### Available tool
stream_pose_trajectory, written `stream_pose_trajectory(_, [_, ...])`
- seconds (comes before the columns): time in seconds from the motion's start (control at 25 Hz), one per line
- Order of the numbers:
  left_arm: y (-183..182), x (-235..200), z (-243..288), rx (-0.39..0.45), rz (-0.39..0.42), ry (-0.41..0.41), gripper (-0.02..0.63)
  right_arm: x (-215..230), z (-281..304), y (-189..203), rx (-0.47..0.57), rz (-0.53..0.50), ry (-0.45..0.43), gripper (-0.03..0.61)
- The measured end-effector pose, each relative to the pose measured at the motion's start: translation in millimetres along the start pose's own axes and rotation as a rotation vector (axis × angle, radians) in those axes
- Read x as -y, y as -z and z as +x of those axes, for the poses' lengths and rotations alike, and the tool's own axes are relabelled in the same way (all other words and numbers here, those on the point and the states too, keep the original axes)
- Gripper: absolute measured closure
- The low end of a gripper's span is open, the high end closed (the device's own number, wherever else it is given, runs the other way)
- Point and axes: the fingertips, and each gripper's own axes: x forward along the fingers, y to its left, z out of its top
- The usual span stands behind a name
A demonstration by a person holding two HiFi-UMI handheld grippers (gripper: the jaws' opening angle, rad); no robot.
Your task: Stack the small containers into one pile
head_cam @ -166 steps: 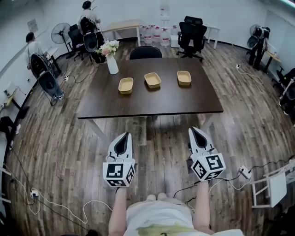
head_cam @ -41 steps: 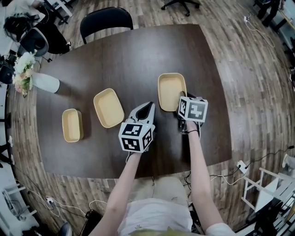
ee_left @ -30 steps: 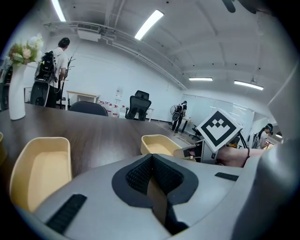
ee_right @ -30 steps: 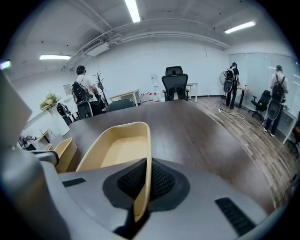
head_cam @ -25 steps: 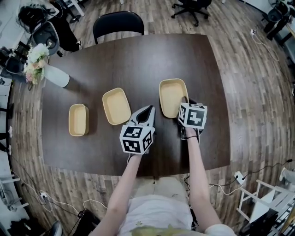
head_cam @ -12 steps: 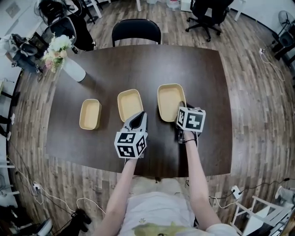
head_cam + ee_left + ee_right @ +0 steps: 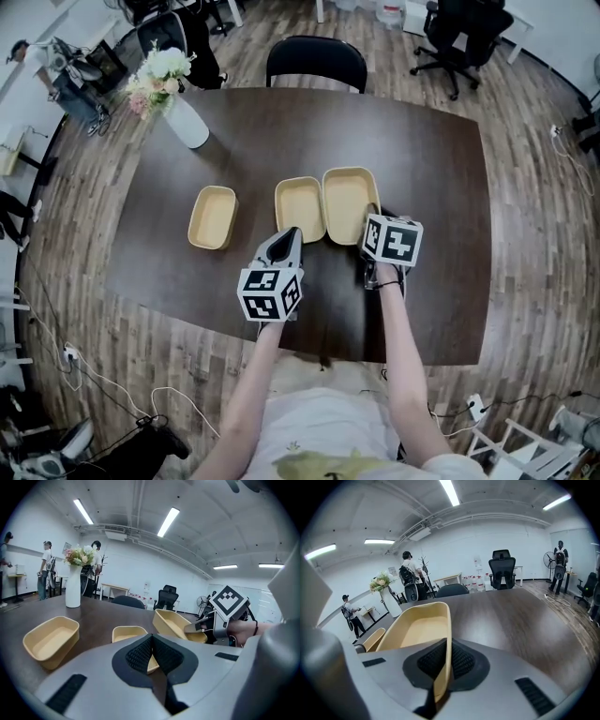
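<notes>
Three tan containers lie on the table [image 7: 427, 159], their long axes all running from 12 to 6 o'clock. The large container [image 7: 350, 199] is held by the right gripper [image 7: 373, 214], whose jaws are clamped on its near right wall. The middle container [image 7: 300, 208] lies just beside it at 9 o'clock, and the third container [image 7: 213, 217] well apart, further toward 9. The left gripper [image 7: 288, 236], closed on nothing, is placed at the middle container's 6 o'clock end and is judged the nearer tool for it.
</notes>
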Motion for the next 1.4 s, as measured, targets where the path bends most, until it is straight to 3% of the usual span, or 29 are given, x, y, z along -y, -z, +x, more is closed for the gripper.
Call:
stream_pose_trajectory(0.68, [7,-71,-16,-0.035,-0.044,-0.018,0.589,-89,33,3,-0.031,-0.034,-0.049,0.554])
stream_pose_trajectory(1.4, [14,-94,-13,-0.065,-0.079,0.02,0.589,-94,57,27,-0.096,-0.03,0.028,0.554])
